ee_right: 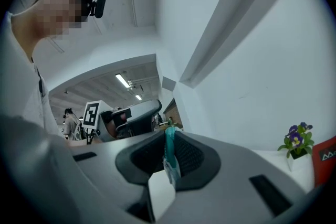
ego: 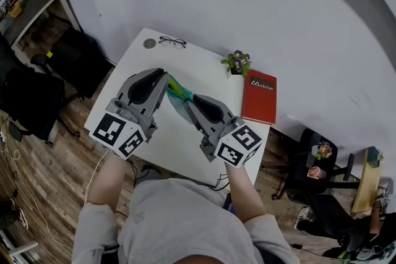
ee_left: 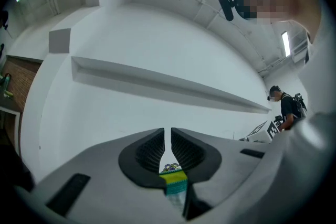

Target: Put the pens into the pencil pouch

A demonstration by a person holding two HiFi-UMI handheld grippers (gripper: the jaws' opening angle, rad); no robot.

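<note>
Both of my grippers hover over the white table (ego: 162, 136) with a teal, green and yellow pencil pouch (ego: 179, 96) stretched between them. The left gripper (ego: 166, 76) pinches the pouch's yellow-green end. In the left gripper view its jaws (ee_left: 168, 147) stand narrowly apart, with the pouch edge (ee_left: 174, 183) caught low between the pads. My right gripper (ego: 187, 99) is shut on the teal end; in its own view, the fabric (ee_right: 170, 157) runs upright between the pads of the jaws (ee_right: 169, 149). No pens show in any view.
At the table's far edge lie a pair of glasses (ego: 172, 41) and a small round disc (ego: 149, 43). A potted purple flower (ego: 237, 62) and a red book (ego: 260, 97) sit at the right. A black chair (ego: 74, 62) stands left of the table.
</note>
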